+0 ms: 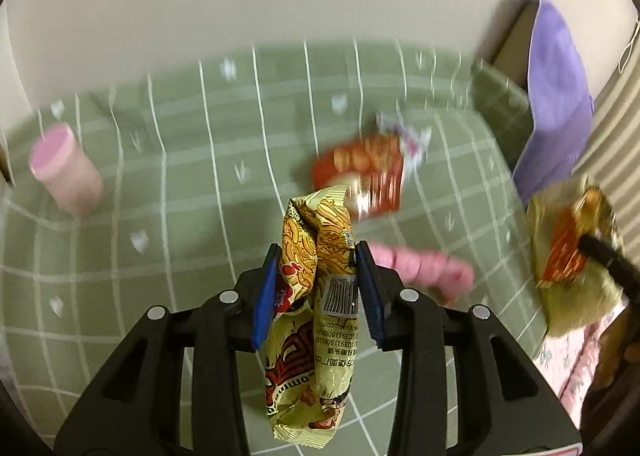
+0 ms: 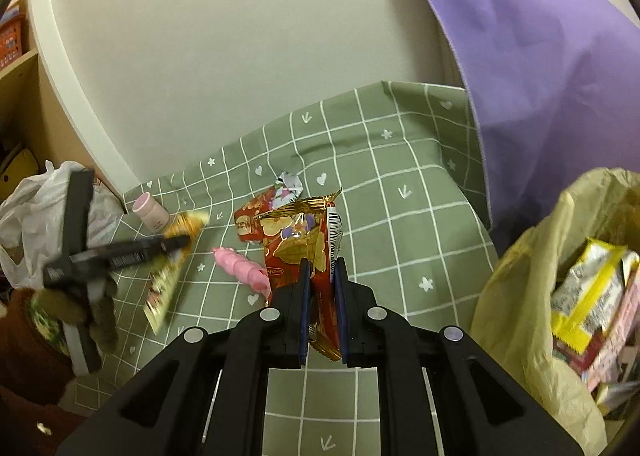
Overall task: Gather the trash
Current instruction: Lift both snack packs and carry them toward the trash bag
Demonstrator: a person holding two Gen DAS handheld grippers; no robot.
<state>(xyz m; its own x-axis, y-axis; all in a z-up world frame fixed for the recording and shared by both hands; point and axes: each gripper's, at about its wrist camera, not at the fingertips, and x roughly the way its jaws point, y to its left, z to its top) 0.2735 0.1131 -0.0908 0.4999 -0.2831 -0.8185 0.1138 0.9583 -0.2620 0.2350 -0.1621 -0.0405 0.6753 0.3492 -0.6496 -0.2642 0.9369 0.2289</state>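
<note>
My left gripper [image 1: 316, 260] is shut on a yellow noodle wrapper [image 1: 312, 308] and holds it above the green checked tablecloth [image 1: 180, 184]. It also shows in the right wrist view [image 2: 182, 242] with its wrapper [image 2: 168, 280]. My right gripper [image 2: 322, 268] is shut on a red and gold snack wrapper [image 2: 298, 240]; it shows in the left wrist view [image 1: 588, 244] too. On the cloth lie a red wrapper [image 1: 360, 172], a small silver-purple wrapper [image 2: 289, 183] and a pink wrapper [image 2: 240, 268]. A yellow trash bag [image 2: 520, 296] with wrappers inside stands at the right.
A pink cylindrical container [image 1: 66, 170] stands on the cloth at the far left. A purple cloth [image 2: 540, 76] hangs at the back right. A white plastic bag [image 2: 32, 208] and shelves are at the left. A wall runs behind the table.
</note>
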